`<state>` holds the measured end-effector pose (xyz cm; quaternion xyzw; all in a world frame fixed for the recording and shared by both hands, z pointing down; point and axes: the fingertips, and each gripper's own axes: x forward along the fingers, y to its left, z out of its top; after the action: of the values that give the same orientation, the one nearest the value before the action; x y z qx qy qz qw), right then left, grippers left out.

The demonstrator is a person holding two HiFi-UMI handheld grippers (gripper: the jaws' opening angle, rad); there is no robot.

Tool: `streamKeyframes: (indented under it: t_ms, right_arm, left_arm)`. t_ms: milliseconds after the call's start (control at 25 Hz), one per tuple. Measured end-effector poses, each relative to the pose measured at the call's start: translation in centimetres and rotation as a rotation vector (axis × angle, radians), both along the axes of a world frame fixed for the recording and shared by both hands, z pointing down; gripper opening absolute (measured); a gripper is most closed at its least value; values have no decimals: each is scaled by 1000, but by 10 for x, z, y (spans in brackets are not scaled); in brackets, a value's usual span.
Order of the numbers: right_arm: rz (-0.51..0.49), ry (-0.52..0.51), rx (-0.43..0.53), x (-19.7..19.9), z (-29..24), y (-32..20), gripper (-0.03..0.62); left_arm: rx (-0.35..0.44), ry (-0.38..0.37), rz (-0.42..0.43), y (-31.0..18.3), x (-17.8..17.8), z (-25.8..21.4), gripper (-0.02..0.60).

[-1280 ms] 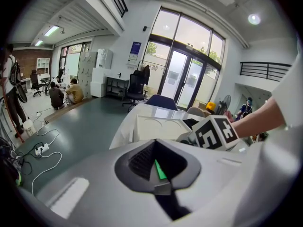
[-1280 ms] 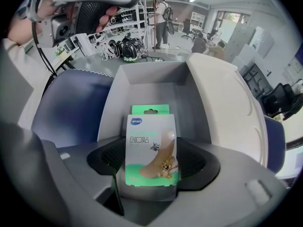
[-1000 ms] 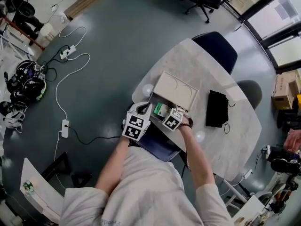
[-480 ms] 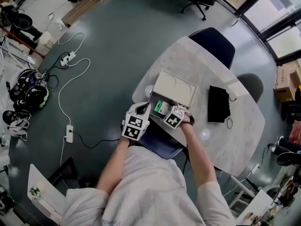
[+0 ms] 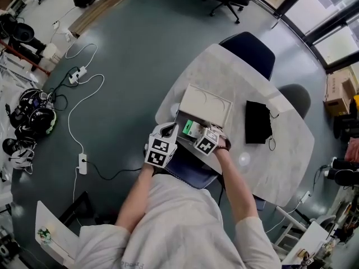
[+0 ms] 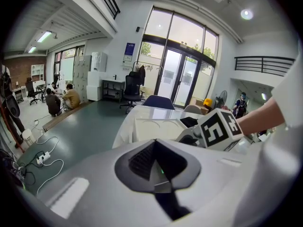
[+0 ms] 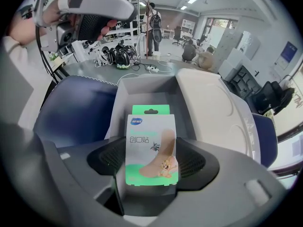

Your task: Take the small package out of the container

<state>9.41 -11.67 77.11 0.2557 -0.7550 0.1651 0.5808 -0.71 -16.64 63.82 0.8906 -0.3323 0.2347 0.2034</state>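
Green package (image 7: 151, 148) lengthwise in right gripper (image 7: 151, 163), tab outward

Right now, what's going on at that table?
A person is working two handheld grippers at an open white box on the table. The right gripper is shut on a small green-and-white package, holding it upright over the box's opening. The left gripper is shut and empty, close beside the right one. Whether the package is fully clear of the box I cannot tell.
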Motion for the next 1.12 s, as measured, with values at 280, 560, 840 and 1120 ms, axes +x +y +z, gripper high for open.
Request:
streamKeyframes:
  t_ms: [280, 560, 840, 1120]
  right_arm:
    - [39, -27, 31, -1, -7, -1, 321]
    - [78, -81, 62, -6, -20, -3, 321]
    - [115, -128, 115, -8, -35, -11, 321]
    - [153, -158, 150, -10, -46, -18, 321]
  left_arm:
    - [22, -17, 17, -5, 2, 1, 54]
    - [23, -25, 22, -7, 5, -1, 54]
    - [28, -41, 26, -8, 9, 1, 54]
    - [7, -35, 30, -5, 10, -4, 54]
